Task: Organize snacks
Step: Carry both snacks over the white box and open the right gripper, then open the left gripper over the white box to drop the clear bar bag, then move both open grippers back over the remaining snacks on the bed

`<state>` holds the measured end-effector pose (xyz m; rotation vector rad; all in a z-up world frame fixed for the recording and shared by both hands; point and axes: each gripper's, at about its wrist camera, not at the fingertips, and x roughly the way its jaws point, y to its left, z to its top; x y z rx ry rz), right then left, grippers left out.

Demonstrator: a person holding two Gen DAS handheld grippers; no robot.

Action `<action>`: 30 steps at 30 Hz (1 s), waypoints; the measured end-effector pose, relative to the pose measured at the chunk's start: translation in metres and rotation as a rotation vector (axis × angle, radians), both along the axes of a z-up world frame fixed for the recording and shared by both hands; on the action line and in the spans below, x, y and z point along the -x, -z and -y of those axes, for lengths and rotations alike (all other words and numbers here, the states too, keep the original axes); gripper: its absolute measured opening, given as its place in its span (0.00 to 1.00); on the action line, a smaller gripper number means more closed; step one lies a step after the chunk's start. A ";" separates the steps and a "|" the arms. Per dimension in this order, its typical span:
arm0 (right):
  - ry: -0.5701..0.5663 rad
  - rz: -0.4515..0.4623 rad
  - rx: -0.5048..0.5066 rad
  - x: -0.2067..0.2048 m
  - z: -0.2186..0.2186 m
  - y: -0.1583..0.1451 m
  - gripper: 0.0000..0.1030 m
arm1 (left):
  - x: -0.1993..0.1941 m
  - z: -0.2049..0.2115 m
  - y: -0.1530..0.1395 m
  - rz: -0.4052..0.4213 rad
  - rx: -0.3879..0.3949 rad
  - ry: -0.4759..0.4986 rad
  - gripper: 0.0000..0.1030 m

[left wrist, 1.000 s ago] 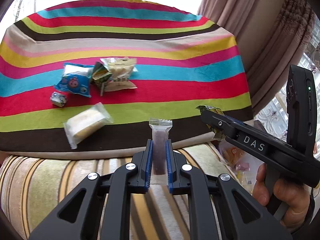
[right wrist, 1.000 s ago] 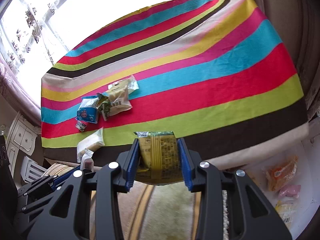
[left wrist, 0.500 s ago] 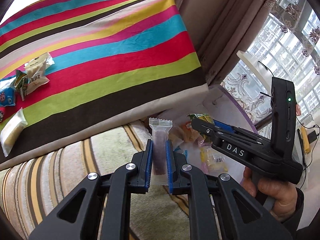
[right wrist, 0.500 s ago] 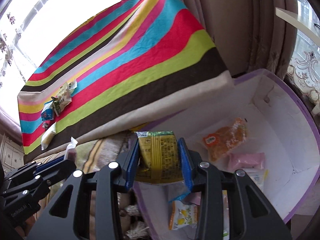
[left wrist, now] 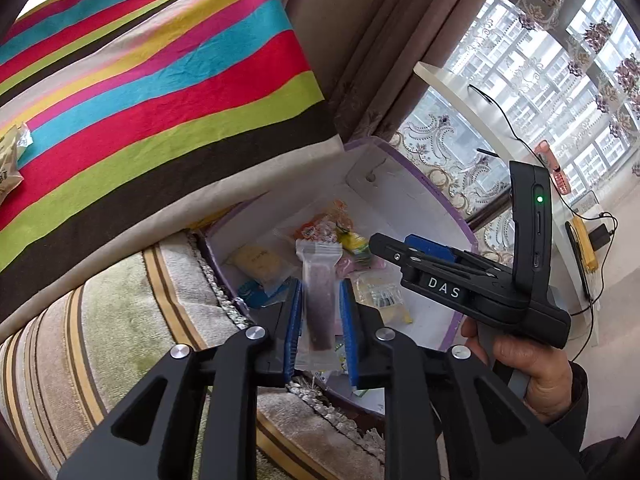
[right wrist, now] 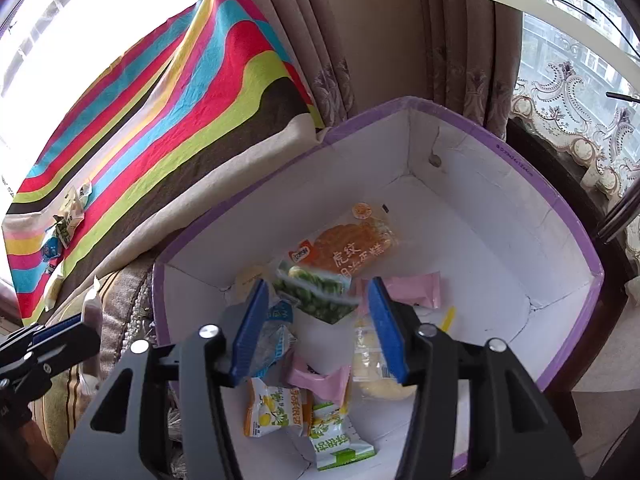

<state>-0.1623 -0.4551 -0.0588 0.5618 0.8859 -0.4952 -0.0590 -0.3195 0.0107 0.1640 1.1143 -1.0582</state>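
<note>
Purple-rimmed white cardboard box (right wrist: 560, 216) holds many packets, both grippers' fingers spread, dropping a green packet (right wrist: 316, 296) and purple bar (left wrist: 319, 304); several wrapped snacks (right wrist: 64, 228) remain on the striped bed (right wrist: 168, 120).

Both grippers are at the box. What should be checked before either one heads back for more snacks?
1. Right gripper open: ok.
2. Green packet free of the pads, above the box: ok.
3. Left gripper over the box: ok.
4. Purple bar released: cannot tell; it is blurred, between the pads.
5. Snacks lie on the striped cloth: ok.
</note>
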 end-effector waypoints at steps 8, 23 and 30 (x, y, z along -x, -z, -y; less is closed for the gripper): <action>0.012 -0.012 0.013 -0.001 -0.003 -0.004 0.74 | -0.003 -0.006 -0.004 -0.013 0.035 -0.035 0.50; -0.090 0.045 0.079 -0.055 -0.043 -0.049 0.75 | -0.048 -0.081 -0.032 0.189 0.018 -0.295 0.58; -0.162 0.105 0.107 -0.102 -0.077 -0.072 0.75 | -0.099 -0.160 -0.037 0.190 0.026 -0.561 0.58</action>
